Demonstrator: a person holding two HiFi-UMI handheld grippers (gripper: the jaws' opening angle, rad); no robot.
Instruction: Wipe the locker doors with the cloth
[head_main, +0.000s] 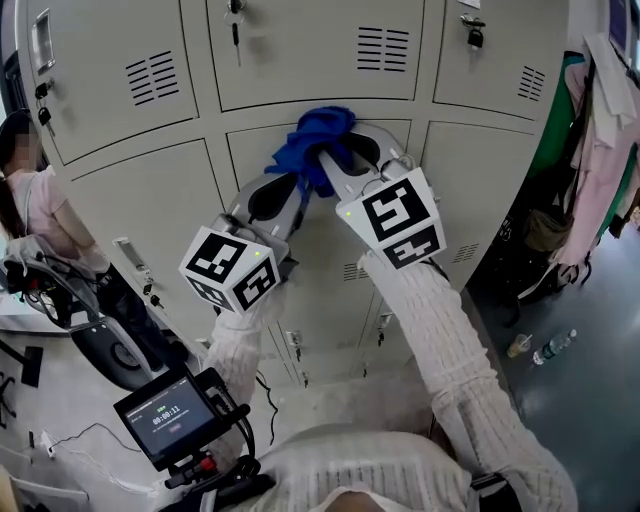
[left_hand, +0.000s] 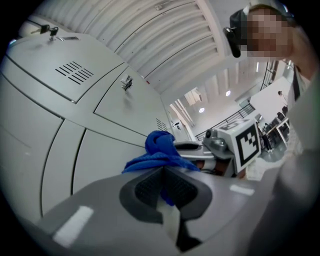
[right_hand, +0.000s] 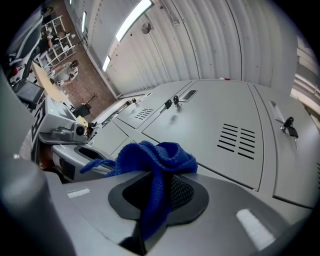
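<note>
Left gripper (left_hand: 162, 172): jaws closed tight on a fold of the crumpled blue knit cloth (head_main: 320, 135). Right gripper (right_hand: 159, 176): jaws clamped on another fold, and a tail of fabric hangs down between them. The 2 grippers meet at the bunched cloth, up against the top edge of the middle grey metal locker door (head_main: 325, 245), just below the vented locker door (head_main: 300, 60).

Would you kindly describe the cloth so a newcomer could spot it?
Find the wall of pale grey lockers. At a middle-row door, the left gripper and right gripper pinch a bunched cloth. Nothing else nearby is bright blue.
</note>
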